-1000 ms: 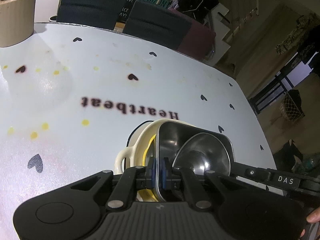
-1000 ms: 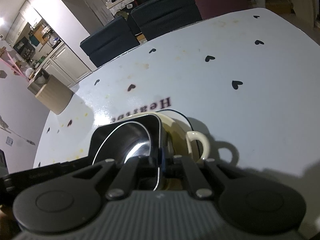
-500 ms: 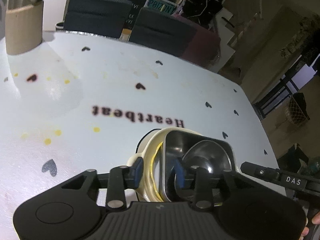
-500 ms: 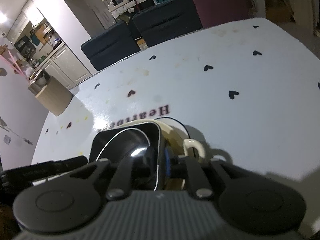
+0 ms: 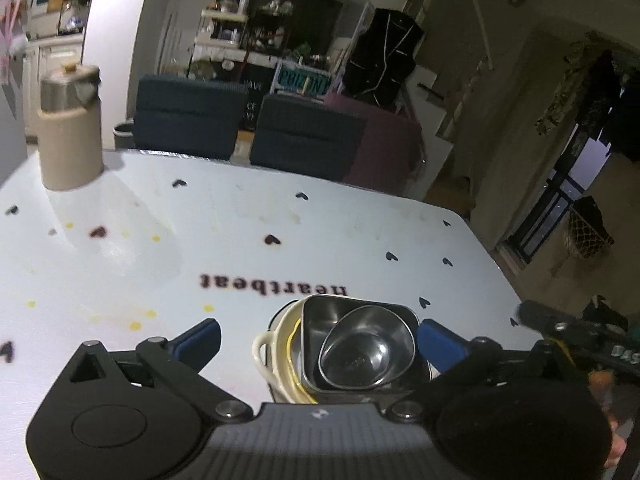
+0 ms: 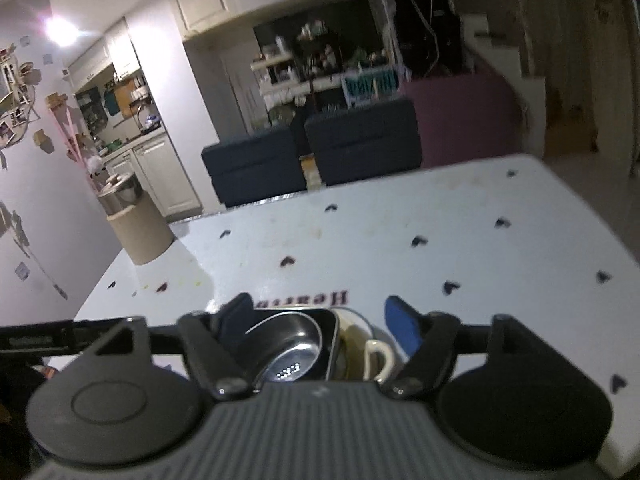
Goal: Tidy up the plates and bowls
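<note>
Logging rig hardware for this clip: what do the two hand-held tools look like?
Both match: the left tool and right tool have black linkage arms with silver pivot pins, round black side housings, a ribbed grey centre body, and fingers with blue pads. White lettering, partly cut off, marks the right tool's black bar at the left view's edge.

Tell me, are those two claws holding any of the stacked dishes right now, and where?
Nothing is held. The left gripper and right gripper have just been opening; their jaws stand wide, clear of the steel tray they straddle.
</note>
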`<state>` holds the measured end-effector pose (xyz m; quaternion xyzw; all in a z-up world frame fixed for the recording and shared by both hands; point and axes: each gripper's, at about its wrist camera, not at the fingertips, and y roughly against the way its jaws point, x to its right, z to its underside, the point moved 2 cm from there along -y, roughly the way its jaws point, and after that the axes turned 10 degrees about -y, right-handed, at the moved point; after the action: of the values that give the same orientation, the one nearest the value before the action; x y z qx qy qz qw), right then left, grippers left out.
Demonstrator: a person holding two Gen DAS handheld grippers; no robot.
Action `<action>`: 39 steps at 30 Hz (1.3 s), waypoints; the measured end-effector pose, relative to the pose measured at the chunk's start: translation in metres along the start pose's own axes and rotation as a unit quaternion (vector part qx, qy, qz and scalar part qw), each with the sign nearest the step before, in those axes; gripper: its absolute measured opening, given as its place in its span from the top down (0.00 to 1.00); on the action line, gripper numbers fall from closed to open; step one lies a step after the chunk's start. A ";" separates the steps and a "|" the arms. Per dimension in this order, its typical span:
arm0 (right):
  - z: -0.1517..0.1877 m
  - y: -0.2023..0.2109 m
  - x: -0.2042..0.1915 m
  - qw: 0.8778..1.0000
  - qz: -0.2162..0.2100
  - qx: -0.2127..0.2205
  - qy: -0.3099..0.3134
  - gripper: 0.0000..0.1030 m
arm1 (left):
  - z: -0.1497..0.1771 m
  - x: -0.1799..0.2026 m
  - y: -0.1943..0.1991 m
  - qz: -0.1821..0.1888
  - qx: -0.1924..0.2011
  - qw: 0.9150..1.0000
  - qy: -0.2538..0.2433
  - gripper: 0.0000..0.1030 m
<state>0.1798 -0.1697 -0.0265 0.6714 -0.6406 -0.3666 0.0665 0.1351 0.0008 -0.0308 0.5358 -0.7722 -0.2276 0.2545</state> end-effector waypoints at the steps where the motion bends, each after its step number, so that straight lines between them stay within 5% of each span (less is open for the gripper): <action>1: 0.002 0.008 0.001 1.000 0.001 0.010 0.003 0.13 | 0.001 0.002 0.006 -0.010 0.004 1.000 -0.005 0.00; 4: 0.005 0.034 0.002 0.999 0.005 0.044 0.015 0.00 | 0.006 0.009 0.025 -0.024 0.028 0.999 -0.019 0.00; 14: 0.026 0.087 0.005 0.993 0.010 0.105 0.050 0.00 | 0.034 0.035 0.070 -0.062 0.077 0.992 -0.073 0.00; 22: 0.056 0.094 0.009 0.993 0.019 0.095 0.070 0.00 | 0.059 0.046 0.081 -0.049 0.091 0.991 -0.088 0.00; 39: 0.095 0.092 0.015 0.990 0.046 0.079 0.104 0.00 | 0.116 0.046 0.079 -0.131 0.079 0.982 -0.109 0.00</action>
<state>0.0486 -0.1630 -0.0499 0.6789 -0.6873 -0.2397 0.0964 -0.0087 -0.0076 -0.0640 0.6230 -0.7339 -0.2542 0.0932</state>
